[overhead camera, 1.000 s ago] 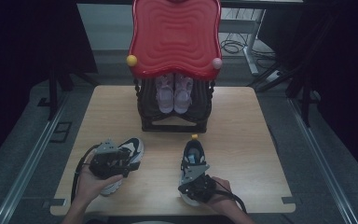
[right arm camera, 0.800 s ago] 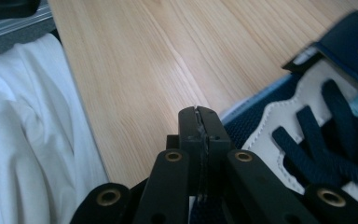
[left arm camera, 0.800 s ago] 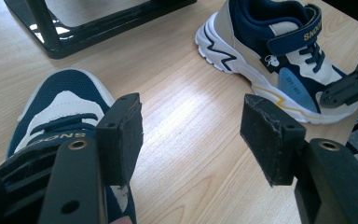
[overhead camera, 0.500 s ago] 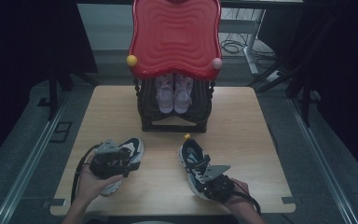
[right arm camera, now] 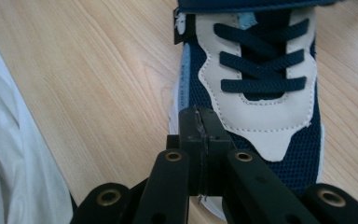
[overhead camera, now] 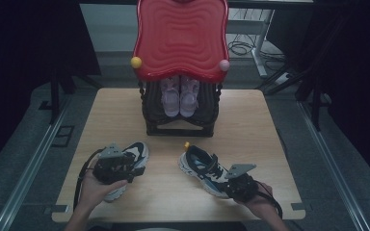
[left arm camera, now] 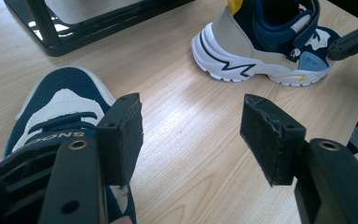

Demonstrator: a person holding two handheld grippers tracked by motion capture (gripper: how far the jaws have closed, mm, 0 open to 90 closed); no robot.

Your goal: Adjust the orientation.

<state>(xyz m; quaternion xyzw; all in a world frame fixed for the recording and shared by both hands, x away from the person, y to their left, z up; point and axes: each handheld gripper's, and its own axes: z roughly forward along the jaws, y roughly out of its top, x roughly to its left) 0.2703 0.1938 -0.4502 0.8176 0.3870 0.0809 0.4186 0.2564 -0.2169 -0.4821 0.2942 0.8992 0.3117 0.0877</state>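
A pale wooden desk (overhead camera: 250, 120) seen from above. At lower left, the left hand-held gripper (overhead camera: 127, 168) rests over a navy and white sneaker (overhead camera: 136, 153); in its own view the jaws stand wide apart with nothing between them. At lower right, the right hand-held gripper (overhead camera: 224, 185) has its jaws pressed together, empty, at the toe of a second navy, white and beige sneaker (overhead camera: 203, 168), lying angled. At upper centre, a black rack (overhead camera: 180, 129) under a red wavy panel (overhead camera: 180, 36) holds lilac shoes (overhead camera: 179, 94).
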